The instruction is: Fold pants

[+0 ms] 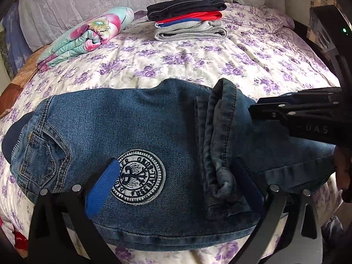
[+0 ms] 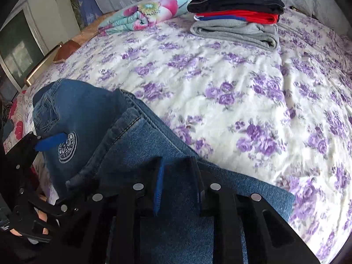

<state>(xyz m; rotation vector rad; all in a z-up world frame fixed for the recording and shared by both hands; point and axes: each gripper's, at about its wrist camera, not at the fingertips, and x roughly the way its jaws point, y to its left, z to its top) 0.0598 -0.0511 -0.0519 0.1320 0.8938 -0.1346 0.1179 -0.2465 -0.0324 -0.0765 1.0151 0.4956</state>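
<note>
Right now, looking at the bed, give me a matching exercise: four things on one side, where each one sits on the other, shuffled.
Things:
1. jeans
2. black garment
3. grey garment
4. flowered blanket

Places:
A. bottom of the folded stack
B. far left, rolled up
C. near edge of the bed
D. top of the folded stack

Pairs: 1-C, 2-D, 3-A, 4-B

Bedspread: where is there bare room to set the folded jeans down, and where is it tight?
The widest free patch of bedspread lies between the jeans and the clothes stack, running on to the right. A narrower strip separates the rolled floral quilt from the stack. The near edge is crowded: jeans, left tool and right tool.
</note>
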